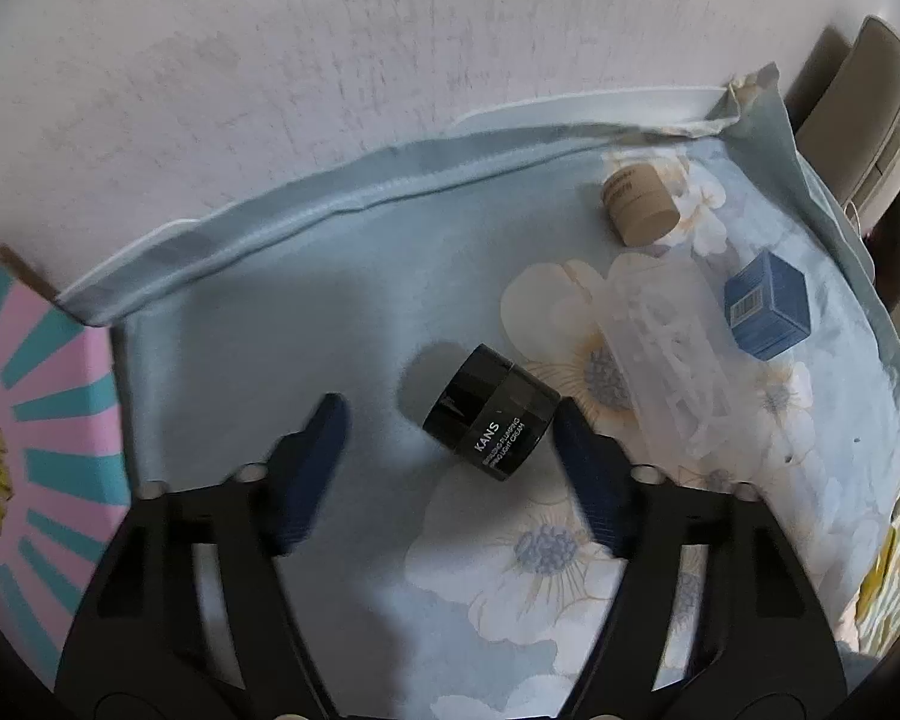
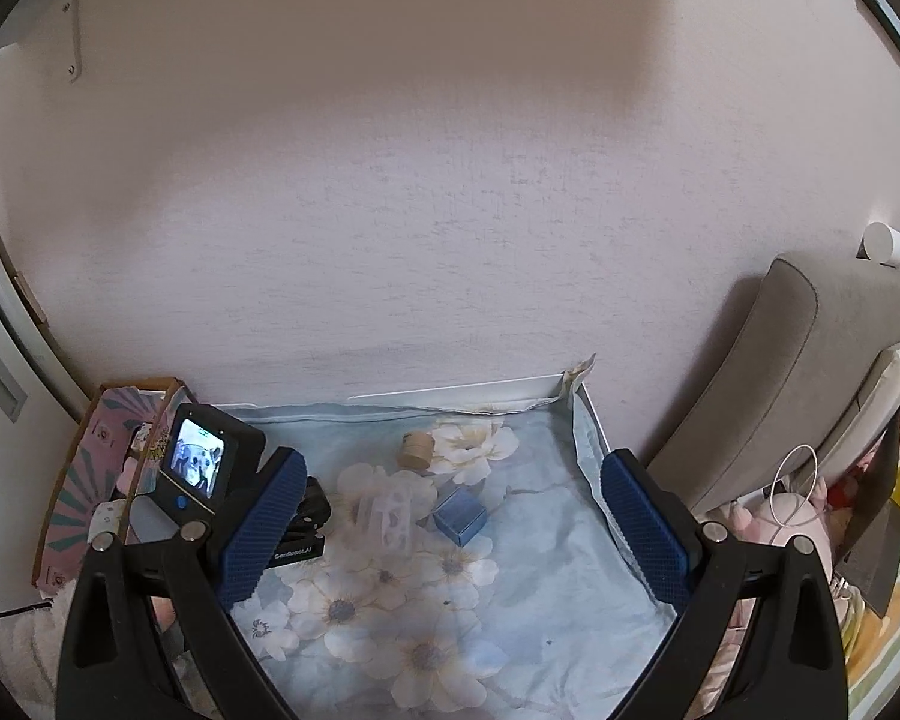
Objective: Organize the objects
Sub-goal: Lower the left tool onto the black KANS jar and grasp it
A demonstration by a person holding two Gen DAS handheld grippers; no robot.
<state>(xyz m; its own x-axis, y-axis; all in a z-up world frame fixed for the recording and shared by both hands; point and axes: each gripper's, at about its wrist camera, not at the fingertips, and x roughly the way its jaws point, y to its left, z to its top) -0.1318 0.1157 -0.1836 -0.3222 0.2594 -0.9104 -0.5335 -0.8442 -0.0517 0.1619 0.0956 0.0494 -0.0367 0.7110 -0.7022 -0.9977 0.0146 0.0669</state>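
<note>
A black KANS cream jar (image 1: 491, 411) lies on its side on the floral cloth (image 1: 270, 330). My left gripper (image 1: 447, 417) is open around it; the jar lies against the right fingertip (image 1: 570, 420), with a gap to the left one. A beige jar (image 1: 639, 204) (image 2: 415, 449), a blue box (image 1: 767, 305) (image 2: 459, 517) and a clear plastic bag (image 1: 666, 360) (image 2: 390, 510) lie further right. My right gripper (image 2: 450, 492) is open and empty, held above the cloth. The left gripper's body (image 2: 210, 462) shows at its left.
A pink and teal cardboard box (image 1: 42, 450) (image 2: 78, 492) stands at the cloth's left edge. The wall (image 2: 450, 210) runs along the back. A grey cushion (image 2: 798, 384) and soft toys (image 2: 792, 516) are to the right.
</note>
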